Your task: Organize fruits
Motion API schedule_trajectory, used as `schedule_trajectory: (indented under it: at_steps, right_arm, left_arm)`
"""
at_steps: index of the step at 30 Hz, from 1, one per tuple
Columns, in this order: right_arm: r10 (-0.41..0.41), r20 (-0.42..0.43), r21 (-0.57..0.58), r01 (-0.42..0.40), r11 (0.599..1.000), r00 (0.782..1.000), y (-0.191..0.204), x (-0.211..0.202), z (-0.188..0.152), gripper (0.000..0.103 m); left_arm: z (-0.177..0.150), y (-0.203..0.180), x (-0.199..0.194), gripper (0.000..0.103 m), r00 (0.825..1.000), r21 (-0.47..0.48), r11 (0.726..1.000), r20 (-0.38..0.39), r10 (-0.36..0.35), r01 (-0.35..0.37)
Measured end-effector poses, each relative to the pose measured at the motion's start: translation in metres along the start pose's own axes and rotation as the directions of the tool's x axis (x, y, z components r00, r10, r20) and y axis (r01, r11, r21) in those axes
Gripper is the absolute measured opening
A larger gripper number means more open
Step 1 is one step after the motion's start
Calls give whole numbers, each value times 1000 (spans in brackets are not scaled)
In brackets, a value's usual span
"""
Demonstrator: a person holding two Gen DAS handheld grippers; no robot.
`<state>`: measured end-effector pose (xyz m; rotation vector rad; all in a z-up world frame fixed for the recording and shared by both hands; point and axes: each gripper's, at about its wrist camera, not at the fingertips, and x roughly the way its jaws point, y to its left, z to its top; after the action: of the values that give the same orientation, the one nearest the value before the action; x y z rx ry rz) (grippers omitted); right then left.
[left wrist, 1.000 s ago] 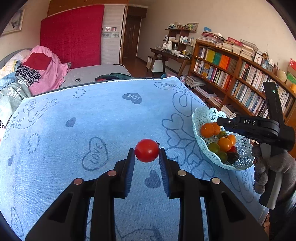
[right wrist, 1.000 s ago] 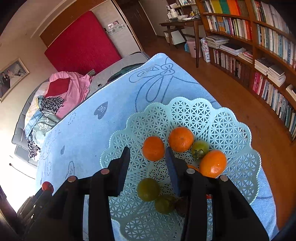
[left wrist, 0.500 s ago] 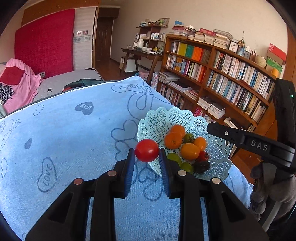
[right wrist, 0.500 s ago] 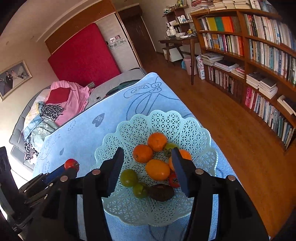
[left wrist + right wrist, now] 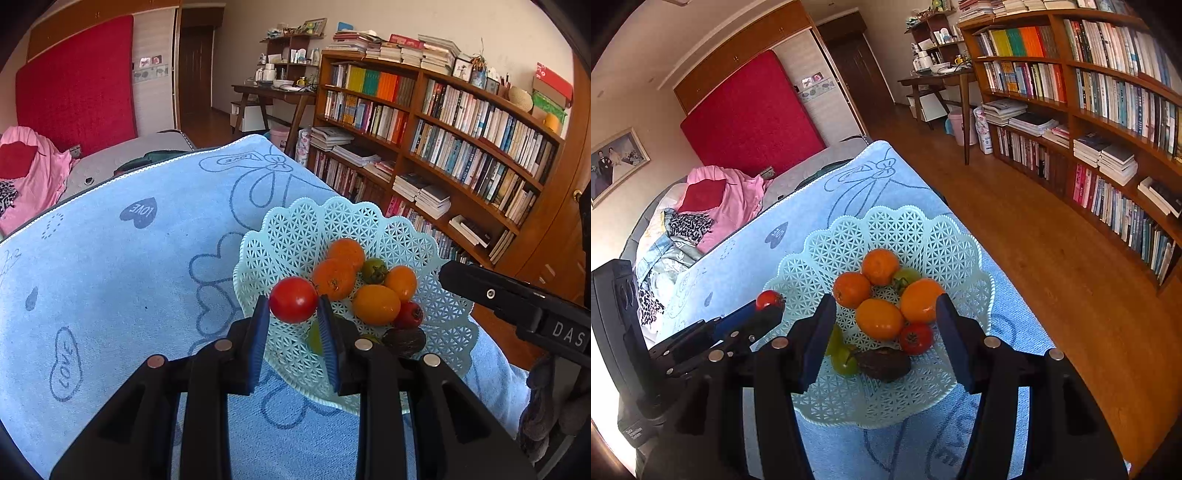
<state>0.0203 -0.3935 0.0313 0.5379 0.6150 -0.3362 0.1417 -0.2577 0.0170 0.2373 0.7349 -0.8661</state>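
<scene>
My left gripper [image 5: 293, 321] is shut on a red tomato [image 5: 293, 299] and holds it above the near left rim of a pale green lattice basket [image 5: 295, 240]. The tomato [image 5: 769, 299] and left gripper [image 5: 753, 317] also show in the right wrist view. The basket [image 5: 923, 229] holds several oranges [image 5: 851, 290], a small red tomato [image 5: 916, 338], green fruits [image 5: 844, 360] and a dark fruit [image 5: 884, 363]. My right gripper [image 5: 886, 332] is open and empty, raised above the basket's near side.
The basket stands on a blue cloth with hearts [image 5: 110, 258] near the table's right edge. A wooden floor [image 5: 1052, 240] and bookshelves [image 5: 461, 122] lie to the right. A bed with pink clothes [image 5: 720, 195] is behind the table.
My left gripper carried the tomato rightwards to over the basket's rim. My right gripper drew back and up from the basket and opened wider.
</scene>
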Motion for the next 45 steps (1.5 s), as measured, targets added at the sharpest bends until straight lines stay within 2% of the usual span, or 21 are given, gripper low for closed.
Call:
schedule_trajectory:
  at_steps: [3, 5, 6, 7, 9, 15, 19, 21, 24, 27, 38, 45]
  right_arm:
    - [-3, -5, 7, 3, 1000, 1000, -3, 1, -2, 58]
    - [-5, -11, 13, 6, 1000, 1000, -5, 3, -5, 58]
    - [-6, -13, 15, 6, 1000, 1000, -6, 3, -6, 58]
    - [-7, -15, 15, 8, 1000, 1000, -6, 3, -6, 58]
    - [-9, -17, 19, 9, 1000, 1000, -7, 3, -8, 58]
    - [-14, -21, 22, 14, 1000, 1000, -7, 0, -12, 58]
    - [-18, -23, 21, 18, 1000, 1000, -7, -2, -15, 58]
    - [-20, -25, 21, 21, 1000, 999, -6, -3, -17, 58]
    - [-21, -21, 19, 22, 1000, 1000, -5, -6, -18, 68]
    - [-33, -8, 1, 33, 999, 999, -1, -10, -20, 72]
    - [-23, 15, -83, 25, 996, 1000, 19, -23, -31, 89]
    - [-67, 59, -127, 74, 989, 996, 31, -32, -37, 99]
  left_arm:
    - [-1, 3, 1, 28, 1000, -13, 1000, -2, -9, 9]
    - [0, 4, -1, 34, 1000, -17, 1000, 1, -21, 21]
    - [-1, 3, -3, 40, 1000, -14, 1000, 9, -22, 22]
    - [-1, 2, -6, 53, 1000, -8, 1000, 20, -15, 15]
    - [-1, 0, -10, 62, 999, 4, 1000, 42, 15, -15]
    - [-5, 6, -13, 62, 999, -2, 1000, 40, 22, -22]
    - [-7, 13, -18, 73, 998, -25, 999, 48, 40, -39]
    - [-8, 16, -21, 74, 997, -31, 998, 49, 51, -49]
    - [-9, 18, -24, 84, 996, -34, 997, 54, 75, -73]
    - [-11, 19, -28, 91, 993, -32, 995, 59, 99, -97]
    - [-14, 20, -50, 97, 979, -15, 986, 121, 167, -166]
    - [-16, 20, -63, 98, 970, -4, 982, 153, 187, -189]
